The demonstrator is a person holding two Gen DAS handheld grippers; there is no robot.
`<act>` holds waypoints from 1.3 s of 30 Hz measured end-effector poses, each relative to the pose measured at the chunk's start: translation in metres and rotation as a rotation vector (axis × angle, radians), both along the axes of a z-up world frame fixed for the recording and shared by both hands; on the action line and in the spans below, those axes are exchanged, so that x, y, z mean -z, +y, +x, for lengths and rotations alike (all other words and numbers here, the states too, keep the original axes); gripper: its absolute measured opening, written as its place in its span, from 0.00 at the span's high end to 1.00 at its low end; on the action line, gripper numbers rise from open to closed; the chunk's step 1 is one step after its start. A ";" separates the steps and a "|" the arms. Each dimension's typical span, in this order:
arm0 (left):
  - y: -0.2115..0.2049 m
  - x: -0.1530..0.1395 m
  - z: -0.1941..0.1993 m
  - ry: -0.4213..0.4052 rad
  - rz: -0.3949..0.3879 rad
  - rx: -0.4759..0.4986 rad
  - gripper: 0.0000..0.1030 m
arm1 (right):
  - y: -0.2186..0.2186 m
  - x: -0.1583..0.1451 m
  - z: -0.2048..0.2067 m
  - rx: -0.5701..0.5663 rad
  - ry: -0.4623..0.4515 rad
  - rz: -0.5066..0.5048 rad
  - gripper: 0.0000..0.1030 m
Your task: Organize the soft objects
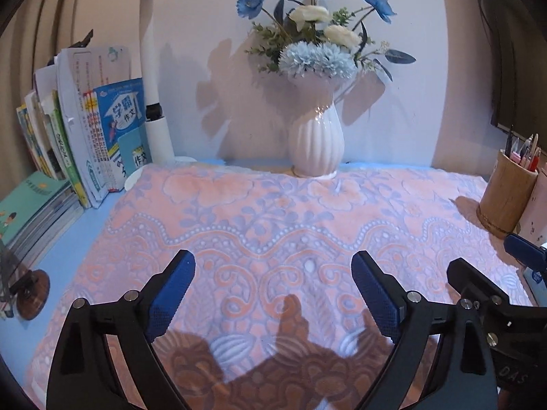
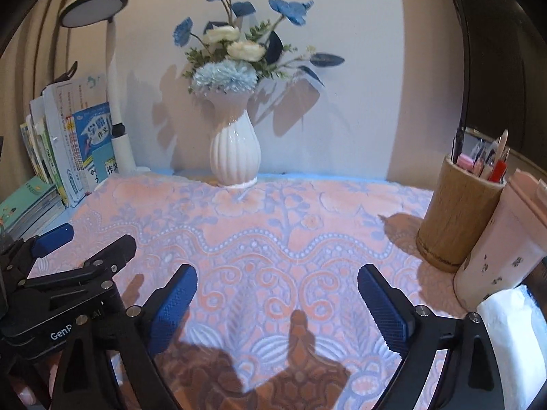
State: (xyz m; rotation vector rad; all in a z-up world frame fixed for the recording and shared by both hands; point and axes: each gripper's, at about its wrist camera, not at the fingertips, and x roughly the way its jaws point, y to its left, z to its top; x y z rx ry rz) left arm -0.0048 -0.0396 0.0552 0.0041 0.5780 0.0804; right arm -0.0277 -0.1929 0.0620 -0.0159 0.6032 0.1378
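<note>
A: Cloth position?

B: Pink-and-lavender plush blanket with raised floral pattern [image 1: 273, 225] lies spread flat over the blue bench [image 1: 68, 249], covering most of it. Far edge runs under the foot of the white ribbed ceramic vase of blue and cream artificial flowers [image 1: 316, 136].

A: Left claw?

B: Left claw [image 1: 273, 294] spread wide, blue textured pads [image 1: 171, 294] apart, nothing between them. It hangs above the near part of the blanket; its shadow falls on the cloth. Contact with the fabric: cannot tell.

A: Right claw?

B: Right claw [image 2: 277, 304] likewise wide and empty, over the blanket's near right part, just beside the left one. Each shows in the other's view.

A: Surroundings?

B: Left: row of upright schoolbooks [image 1: 92, 130], a flat stack below them, white desk lamp [image 1: 154, 102] beside. Right: round bamboo pen holder [image 2: 454, 212] resting on the blanket's edge, pale pink cylindrical container [image 2: 502, 239] touching it, something white and soft-looking [image 2: 512, 328] nearer the camera.
</note>
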 end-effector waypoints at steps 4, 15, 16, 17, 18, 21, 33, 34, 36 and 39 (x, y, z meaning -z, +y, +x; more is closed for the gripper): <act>-0.003 0.004 0.002 0.028 0.008 0.013 0.08 | -0.004 0.002 0.004 0.018 0.025 0.013 0.08; -0.003 0.009 0.007 0.070 -0.004 0.019 0.08 | -0.005 0.003 0.006 0.033 0.044 0.007 0.05; -0.003 0.009 0.006 0.070 -0.002 0.017 0.08 | -0.006 0.003 0.006 0.035 0.044 0.009 0.03; -0.003 0.009 0.007 0.071 -0.002 0.018 0.08 | -0.007 0.003 0.006 0.037 0.044 0.013 0.03; -0.003 0.009 0.007 0.074 -0.001 0.018 0.08 | -0.008 0.003 0.006 0.039 0.044 0.018 0.02; -0.002 0.010 0.008 0.081 -0.001 0.017 0.08 | -0.010 0.003 0.007 0.042 0.052 0.028 0.02; -0.003 0.011 0.010 0.096 0.002 0.020 0.08 | -0.006 0.004 0.007 0.029 0.056 0.014 0.02; -0.003 0.011 0.010 0.098 0.000 0.022 0.08 | -0.006 0.004 0.008 0.029 0.057 0.014 0.02; -0.002 0.011 0.010 0.098 -0.001 0.023 0.08 | -0.006 0.005 0.008 0.029 0.061 0.016 0.02; -0.002 0.011 0.011 0.098 -0.001 0.024 0.08 | -0.006 0.005 0.009 0.031 0.066 0.019 0.02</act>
